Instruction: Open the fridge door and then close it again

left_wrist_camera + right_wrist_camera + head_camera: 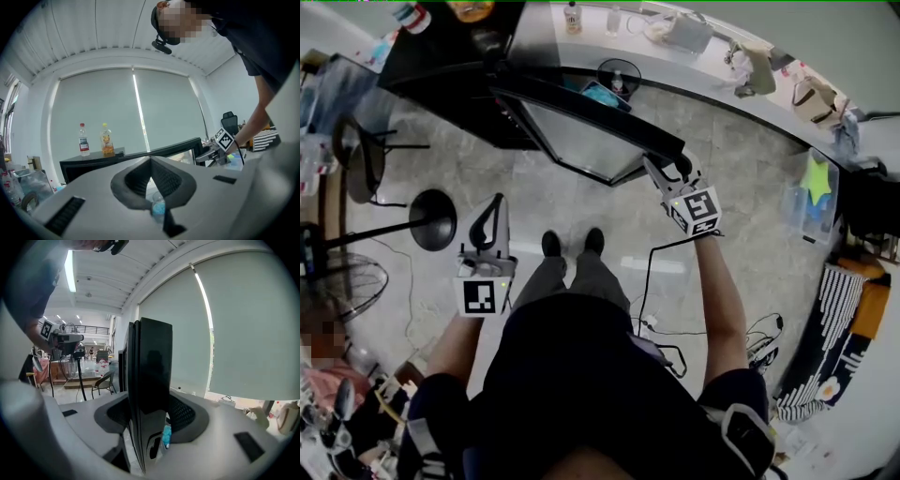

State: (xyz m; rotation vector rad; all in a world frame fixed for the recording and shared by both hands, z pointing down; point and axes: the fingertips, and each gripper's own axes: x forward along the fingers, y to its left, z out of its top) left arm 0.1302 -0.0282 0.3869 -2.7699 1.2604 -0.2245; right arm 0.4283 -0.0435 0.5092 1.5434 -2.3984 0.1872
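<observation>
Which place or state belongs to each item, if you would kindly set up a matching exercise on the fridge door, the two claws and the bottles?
Things:
1. fridge door
2. left claw
3. right claw
4. two bottles

Places or states:
A. shut, with nothing in it
B. standing on top of the fridge
C. swung open
D. clamped on the door's edge

Pairs: 1-C, 2-A, 3-D, 4-B.
</observation>
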